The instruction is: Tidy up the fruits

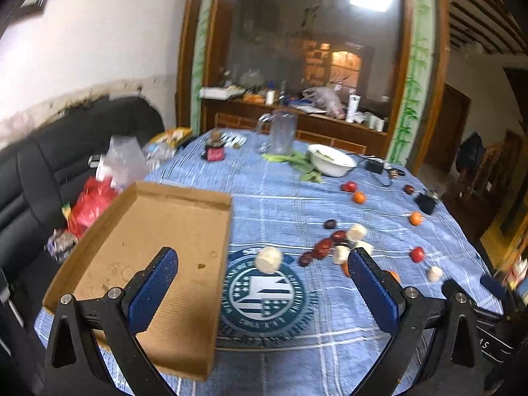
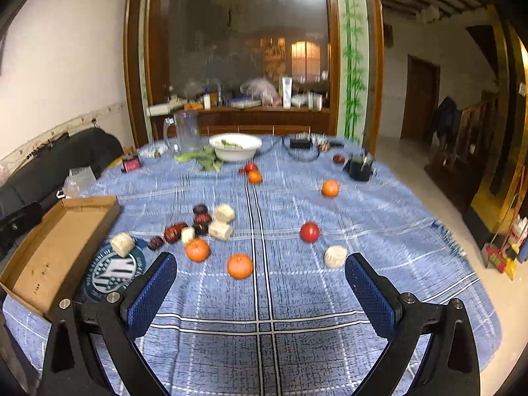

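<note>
An empty brown cardboard tray (image 1: 158,231) (image 2: 49,247) lies at the table's left edge. Fruit is scattered over the blue checked cloth: oranges (image 2: 240,265) (image 2: 197,249) (image 2: 330,188), red tomatoes (image 2: 309,231) (image 1: 417,254), dark red dates (image 2: 175,232) (image 1: 325,246) and pale cream pieces (image 2: 335,256) (image 2: 122,244) (image 1: 269,259). My left gripper (image 1: 264,275) hangs open above the tray's right edge, with a cream piece between its fingers' line of sight. My right gripper (image 2: 260,279) is open over the cloth, nothing between its fingers, the nearest orange just ahead.
At the table's far side stand a white bowl (image 2: 235,146) with greens, a clear plastic jug (image 2: 186,131), a small red box (image 2: 131,164) and a black cable with a charger (image 2: 300,145). A black sofa (image 1: 49,171) with bags lies to the left.
</note>
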The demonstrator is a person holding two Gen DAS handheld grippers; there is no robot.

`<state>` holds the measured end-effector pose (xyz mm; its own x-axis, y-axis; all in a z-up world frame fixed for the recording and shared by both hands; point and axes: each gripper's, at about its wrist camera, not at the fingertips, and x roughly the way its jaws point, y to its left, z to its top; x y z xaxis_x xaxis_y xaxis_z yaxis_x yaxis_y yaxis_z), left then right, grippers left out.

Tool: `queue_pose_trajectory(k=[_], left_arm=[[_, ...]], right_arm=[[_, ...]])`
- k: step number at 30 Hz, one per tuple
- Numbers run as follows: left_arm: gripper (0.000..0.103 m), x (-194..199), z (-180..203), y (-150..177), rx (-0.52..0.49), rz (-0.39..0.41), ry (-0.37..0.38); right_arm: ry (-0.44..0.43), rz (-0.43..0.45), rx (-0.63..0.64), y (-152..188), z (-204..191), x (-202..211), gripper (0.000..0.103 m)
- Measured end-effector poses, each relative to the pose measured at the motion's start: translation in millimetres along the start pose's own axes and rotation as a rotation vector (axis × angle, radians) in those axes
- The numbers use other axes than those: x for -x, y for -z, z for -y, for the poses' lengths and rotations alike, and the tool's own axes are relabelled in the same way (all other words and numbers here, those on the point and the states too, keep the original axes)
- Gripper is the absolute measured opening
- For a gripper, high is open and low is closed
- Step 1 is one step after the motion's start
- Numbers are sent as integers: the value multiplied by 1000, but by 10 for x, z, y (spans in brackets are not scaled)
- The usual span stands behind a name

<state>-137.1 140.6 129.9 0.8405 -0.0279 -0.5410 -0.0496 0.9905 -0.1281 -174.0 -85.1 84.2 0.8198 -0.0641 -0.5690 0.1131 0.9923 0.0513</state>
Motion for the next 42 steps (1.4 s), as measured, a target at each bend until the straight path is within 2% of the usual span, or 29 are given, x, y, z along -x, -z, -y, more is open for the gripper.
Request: queue_pose_trajectory(k=[3,7,10,12,17,20,24,27,30,32,34,35,37,38,41,42], left_arm=[[103,-263,-199,-23,42,-54,-15],[103,-541,-240,-11,36,-112,-29],[102,-764,-73,29,-8,-165,30],[92,-876,62,59,-45,-193,81],[60,-1202,343,114,-108,-303,204],[59,-1343,457,130,-137,-333,223],[59,-1555,539,135,-181,-362,211],[58,-1665,583,134,-201,-374,229],[47,-1748,651,158,-242,-383,238],[33,-1825,702,185,-271,-403,244],[28,-1876,734,222,-306,-407,204],[16,-1909,727,254,-309,-425,199],[14,-1900,691,263,-303,-421,205],[14,-1888,681,261,-300,-420,207],[14,-1842,660,270,-288,-415,208],[14,-1814,656,271,-279,-412,211]], right_arm=[[-28,-79,-34,30,98,-303,103],[-77,-177,-61,55,156,-697,102],[-105,-217,-60,38,168,-905,102],[-121,-236,-55,16,160,-997,101],[-166,-276,-2,-39,59,-1171,94],[-192,-316,28,-19,-24,-1283,86],[-199,-348,46,6,-87,-1402,84],[-205,-360,41,8,-82,-1459,84],[-199,-355,56,11,-97,-1472,84],[-198,-353,65,3,-111,-1483,84],[-191,-350,77,-2,-132,-1492,82],[-182,-346,86,-3,-144,-1494,77],[-171,-336,96,-12,-146,-1490,62],[-172,-334,95,-13,-140,-1488,49],[-206,-334,76,-18,-124,-1469,35],[-206,-335,74,-15,-124,-1465,35]])
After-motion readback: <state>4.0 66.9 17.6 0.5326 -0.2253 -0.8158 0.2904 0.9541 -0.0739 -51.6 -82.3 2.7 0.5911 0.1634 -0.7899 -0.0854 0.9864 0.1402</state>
